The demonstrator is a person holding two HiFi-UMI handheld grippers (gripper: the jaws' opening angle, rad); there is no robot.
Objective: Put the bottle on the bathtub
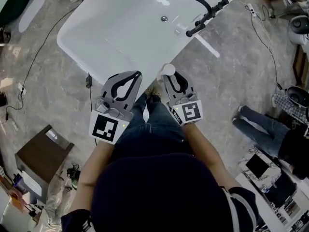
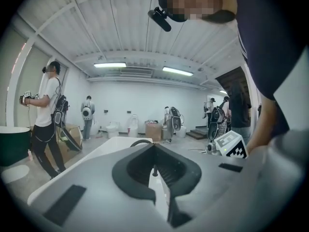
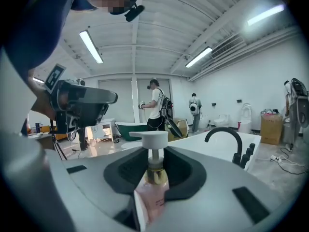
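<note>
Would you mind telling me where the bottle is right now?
The bottle is clamped in the right gripper, just right of centre in the head view, at the near edge of the white bathtub, with its black faucet beyond.

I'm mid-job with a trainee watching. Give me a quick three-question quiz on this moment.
1. True or false: the right gripper is shut on the pump bottle.
2. What does the left gripper hold? A: a second bottle. B: nothing, its jaws are together and empty. C: a towel.
3. Fill in the blank: the black ____ stands on the rim of the white bathtub.

Key: 1 true; 2 B; 3 faucet.
</note>
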